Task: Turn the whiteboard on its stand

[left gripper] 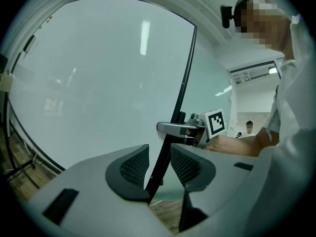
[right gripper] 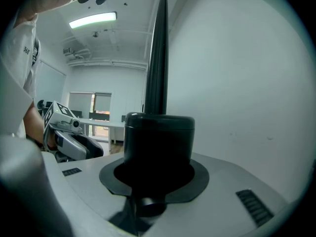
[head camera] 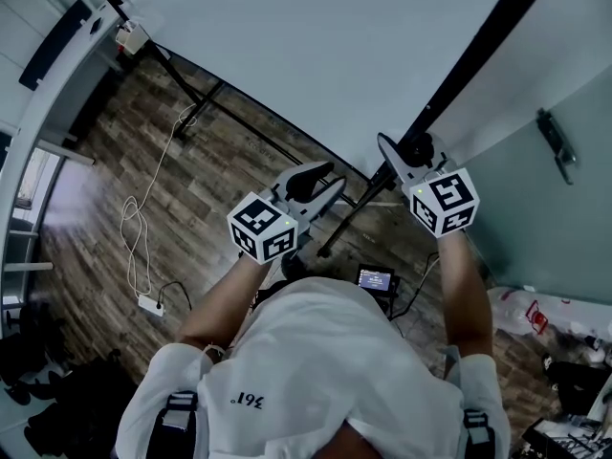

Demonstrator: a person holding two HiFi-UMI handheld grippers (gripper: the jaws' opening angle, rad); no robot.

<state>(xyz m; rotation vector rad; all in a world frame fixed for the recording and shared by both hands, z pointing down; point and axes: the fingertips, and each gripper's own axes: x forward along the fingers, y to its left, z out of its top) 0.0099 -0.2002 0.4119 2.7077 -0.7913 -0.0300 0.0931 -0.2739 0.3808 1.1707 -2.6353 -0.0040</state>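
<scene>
The whiteboard (head camera: 316, 46) fills the top of the head view, tilted on its black stand (head camera: 478, 55). My right gripper (head camera: 413, 151) is shut on the stand's black round knob (right gripper: 158, 142), which fills the space between its jaws. The black post (right gripper: 157, 58) rises straight above the knob. My left gripper (head camera: 320, 178) is at the board's lower black edge (left gripper: 173, 132) and stands open. That edge runs through the gap between its pads (left gripper: 133, 166), which do not press on it. The board's pale face (left gripper: 98, 83) lies to the left of that edge.
Below the board is a wooden floor with a white cable (head camera: 134, 228) and a power strip (head camera: 150, 304). The stand's legs (head camera: 206, 98) spread under the board. A small lit screen (head camera: 375, 278) sits near my feet. White bags (head camera: 521, 309) and clutter lie at the right.
</scene>
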